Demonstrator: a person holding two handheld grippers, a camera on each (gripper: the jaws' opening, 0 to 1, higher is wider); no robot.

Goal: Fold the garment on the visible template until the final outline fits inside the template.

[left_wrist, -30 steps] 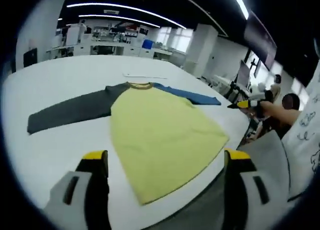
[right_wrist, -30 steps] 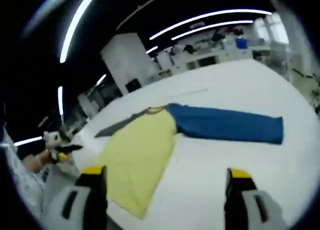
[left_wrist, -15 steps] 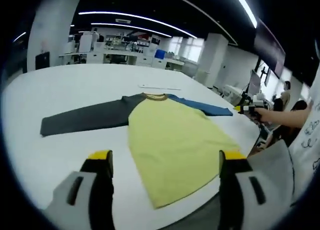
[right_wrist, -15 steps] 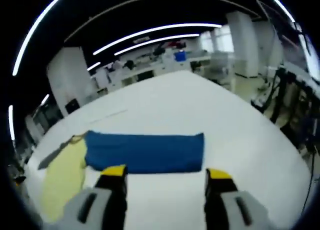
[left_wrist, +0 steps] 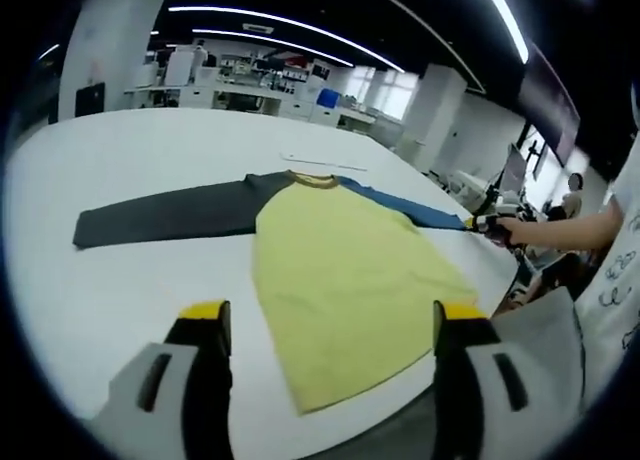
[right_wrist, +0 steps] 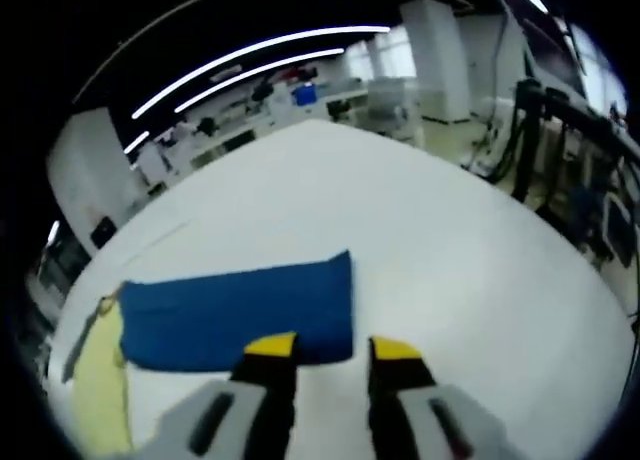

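1. I am looking along the left gripper (left_wrist: 325, 325); its jaws are standing wide apart at the bottom of the left gripper view, holding nothing.
2. The garment (left_wrist: 345, 270) is lying flat on the white worktop (left_wrist: 120, 280) at frame centre, its yellow body spreading toward me.
3. Its grey sleeve (left_wrist: 165, 212) is stretching to the left, its blue sleeve (right_wrist: 235, 310) to the right.
4. In the right gripper view, the right gripper (right_wrist: 330, 350) is sitting at bottom centre, jaws narrowly parted just at the blue sleeve's near edge; I cannot tell whether they are gripping it.
5. A person's hand (left_wrist: 510, 230) is showing at the right edge.
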